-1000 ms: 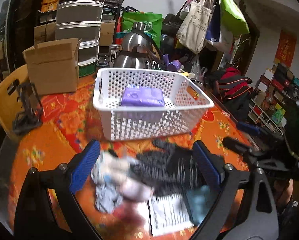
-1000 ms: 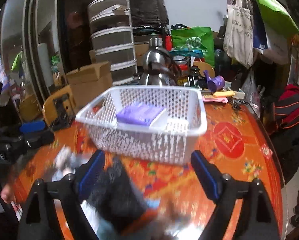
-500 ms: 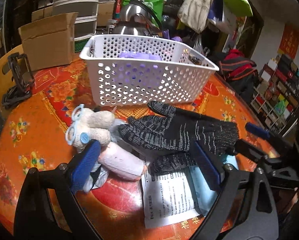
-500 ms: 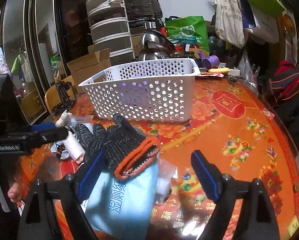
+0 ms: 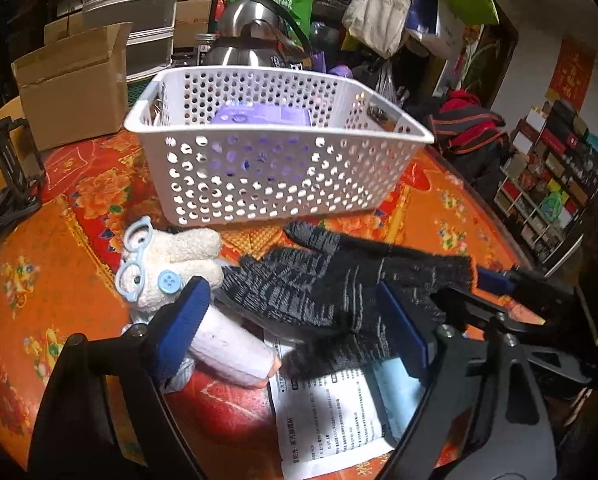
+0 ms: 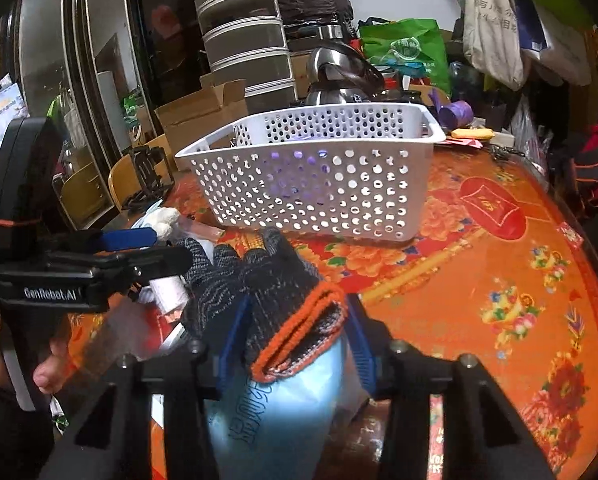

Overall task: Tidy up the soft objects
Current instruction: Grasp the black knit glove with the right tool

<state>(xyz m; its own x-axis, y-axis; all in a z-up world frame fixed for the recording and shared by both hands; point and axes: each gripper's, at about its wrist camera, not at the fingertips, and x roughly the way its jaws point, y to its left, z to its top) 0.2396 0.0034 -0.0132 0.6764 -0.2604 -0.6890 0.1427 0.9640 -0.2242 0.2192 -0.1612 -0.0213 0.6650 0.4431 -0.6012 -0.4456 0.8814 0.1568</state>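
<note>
A pair of black knitted gloves (image 5: 331,280) with an orange-trimmed cuff (image 6: 299,328) lies in front of the white perforated basket (image 5: 259,184). My right gripper (image 6: 297,340) is closing, and its blue pads touch both sides of the cuff. My left gripper (image 5: 295,328) stands wide and is closing slightly over the glove fingers and a pale pink roll (image 5: 231,348), gripping neither. A cream plush toy with blue glasses (image 5: 167,260) sits left of the gloves. A purple pack (image 5: 259,114) is in the basket.
A printed leaflet (image 5: 331,412) and a light blue packet (image 6: 283,404) lie under the gloves. A cardboard box (image 5: 71,84), a steel kettle (image 5: 255,36) and stacked drawers (image 6: 243,48) stand behind the basket. The orange floral tablecloth (image 6: 499,280) stretches to the right.
Both grippers have sunk toward the pile. The right gripper's jaws have narrowed from wide apart onto the glove cuff. The left jaws have drawn in a little.
</note>
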